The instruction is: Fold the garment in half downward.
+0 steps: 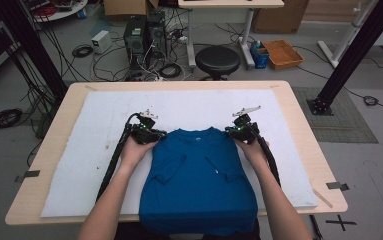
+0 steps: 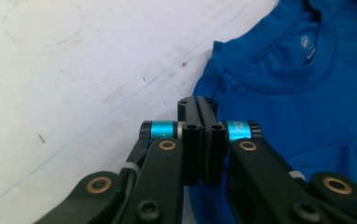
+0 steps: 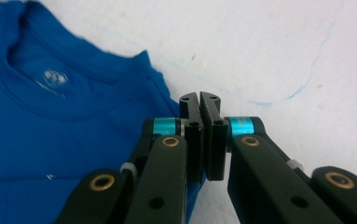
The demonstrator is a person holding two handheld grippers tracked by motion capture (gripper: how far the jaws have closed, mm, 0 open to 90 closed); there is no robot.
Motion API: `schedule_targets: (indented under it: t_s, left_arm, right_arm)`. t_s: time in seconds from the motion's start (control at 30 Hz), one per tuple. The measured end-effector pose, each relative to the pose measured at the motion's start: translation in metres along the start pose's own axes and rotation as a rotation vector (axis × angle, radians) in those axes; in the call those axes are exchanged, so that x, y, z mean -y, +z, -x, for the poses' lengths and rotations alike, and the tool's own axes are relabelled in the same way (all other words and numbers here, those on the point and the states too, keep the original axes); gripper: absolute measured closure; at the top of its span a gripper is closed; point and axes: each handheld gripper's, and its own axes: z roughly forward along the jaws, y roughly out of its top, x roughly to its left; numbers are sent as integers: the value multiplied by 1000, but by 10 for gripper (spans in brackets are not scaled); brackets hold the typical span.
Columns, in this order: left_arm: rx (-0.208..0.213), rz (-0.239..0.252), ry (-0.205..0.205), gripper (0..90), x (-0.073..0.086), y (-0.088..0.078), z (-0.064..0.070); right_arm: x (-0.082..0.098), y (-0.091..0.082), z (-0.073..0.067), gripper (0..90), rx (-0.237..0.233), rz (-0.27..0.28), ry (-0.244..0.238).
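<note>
While both pairs of black jaws stood pressed together, the left gripper (image 2: 198,105) sat at the shoulder edge of the blue T-shirt (image 1: 199,175), and in the left gripper view the cloth spread from its tips toward two o'clock, the collar lying near one o'clock; whether a fold of cloth was pinched between the pads could not be told, though no gap showed. The right gripper (image 3: 200,100) had its jaws equally tight at the opposite shoulder, the shirt reaching away from its tips toward nine and ten o'clock in the right gripper view, and again any pinch of cloth was hidden. From the high view the left gripper (image 1: 149,133) lay at ten o'clock of the shirt and the right gripper (image 1: 241,130) at two o'clock, each touching a shoulder corner, with the sleeves folded inward over the chest. The shirt rested flat on a white mat (image 1: 99,150) covering a wooden table (image 1: 304,145), its hem hanging over the near edge. A small pale print sat inside the collar (image 3: 50,77), too blurred to read. Beyond the table, at one o'clock, an orange crate (image 1: 282,53) stood on the floor beside a black stool (image 1: 217,61); its contents could not be made out.
</note>
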Motion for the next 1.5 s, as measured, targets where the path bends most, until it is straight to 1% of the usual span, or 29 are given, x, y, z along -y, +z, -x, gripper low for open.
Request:
schedule_targets:
  t_s: [0.07,0.1,0.2,0.23,0.3,0.37,0.43,0.47,0.5,0.57,0.6,0.73,0.8,0.93,1.0,1.07,1.13,1.2,1.23,1.3,1.33,1.37,1.4,1.43,1.47,1.5]
  left_arm:
    - [11,32,-5,886,-1,-4,-1]
    - [15,40,-6,886,-2,-6,-1]
    - [22,56,7,887,-3,-13,0]
    - [26,66,11,887,-3,-14,1]
    - [23,83,32,887,-5,-18,4]
    - [27,100,44,886,-5,-22,7]
    - [39,122,51,886,-5,-27,11]
    - [44,128,59,886,-5,-31,14]
    - [51,131,74,886,-5,-35,17]
    - [57,168,106,886,-2,-45,26]
    - [68,177,116,886,0,-51,30]
    - [91,191,193,886,11,-72,50]
    - [112,210,225,886,19,-83,61]
    - [134,224,291,886,37,-101,78]
    - [156,220,321,886,51,-107,88]
    - [167,197,359,886,64,-109,97]
    - [176,177,391,886,79,-110,105]
    - [188,156,402,885,91,-110,112]
    - [188,139,413,885,95,-109,116]
    - [189,103,441,884,102,-108,123]
    - [190,87,455,884,104,-107,126]
    - [188,75,464,882,106,-106,129]
    - [191,68,468,877,107,-106,131]
    - [197,65,459,854,108,-106,132]
    - [203,59,461,830,108,-106,134]
    - [204,59,464,825,109,-107,135]
  right_arm:
    - [-1,-5,1,889,-18,30,10]
    - [-2,-7,1,889,-25,43,16]
    - [-2,-15,2,889,-53,76,36]
    - [-2,-17,2,889,-61,96,41]
    - [-2,-23,1,889,-76,121,52]
    - [-2,-29,0,889,-74,131,41]
    - [-3,-36,-3,889,-94,162,40]
    - [-3,-41,-5,889,-99,175,34]
    - [-3,-46,-7,889,-101,186,17]
    - [1,-58,-14,889,-108,222,-9]
    - [4,-64,-17,889,-114,235,-22]
    - [25,-84,-27,889,-121,272,-70]
    - [38,-95,-33,889,-139,291,-83]
    - [65,-115,-47,889,-142,298,-125]
    - [79,-125,-54,889,-133,290,-156]
    - [91,-133,-61,889,-147,277,-172]
    - [102,-140,-68,889,-157,258,-200]
    - [112,-144,-76,889,-159,234,-239]
    - [116,-145,-80,888,-158,216,-259]
    - [124,-147,-88,888,-150,181,-302]
    - [128,-147,-91,888,-146,165,-316]
    - [131,-147,-93,887,-154,151,-324]
    - [133,-147,-95,878,-163,141,-326]
    - [136,-147,-97,856,-152,138,-341]
    - [137,-148,-98,839,-140,132,-353]
    - [138,-149,-98,818,-142,130,-362]
